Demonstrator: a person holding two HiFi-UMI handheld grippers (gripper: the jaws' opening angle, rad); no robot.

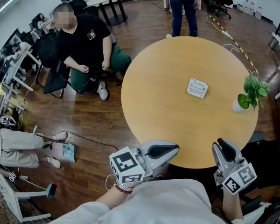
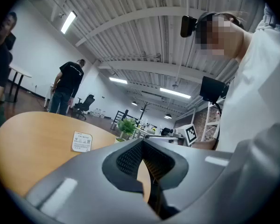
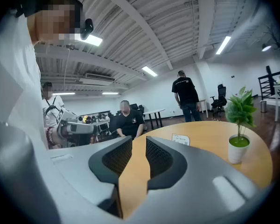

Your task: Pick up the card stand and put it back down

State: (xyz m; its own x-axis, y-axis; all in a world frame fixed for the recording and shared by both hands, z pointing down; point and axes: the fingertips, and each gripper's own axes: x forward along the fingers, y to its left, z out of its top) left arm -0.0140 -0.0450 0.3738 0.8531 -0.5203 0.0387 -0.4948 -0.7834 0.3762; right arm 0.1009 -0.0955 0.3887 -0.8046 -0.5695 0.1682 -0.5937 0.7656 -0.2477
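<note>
The card stand (image 1: 197,87) is a small white printed card that stands on the round wooden table (image 1: 158,101), right of its middle. It also shows small and far off in the left gripper view (image 2: 82,141) and the right gripper view (image 3: 180,139). My left gripper (image 1: 176,148) hovers level at the table's near edge, its jaws together at the tips (image 2: 142,143) with nothing held. My right gripper (image 1: 222,143) is at the near right edge, its jaws a little apart (image 3: 138,146) and empty. Both grippers are well short of the card stand.
A small potted plant (image 1: 249,94) in a white pot stands near the table's right edge, right of the card. A person sits on the floor (image 1: 84,45) beyond the table's left side, another stands at the far side (image 1: 183,8). Desks and chairs line the room's left.
</note>
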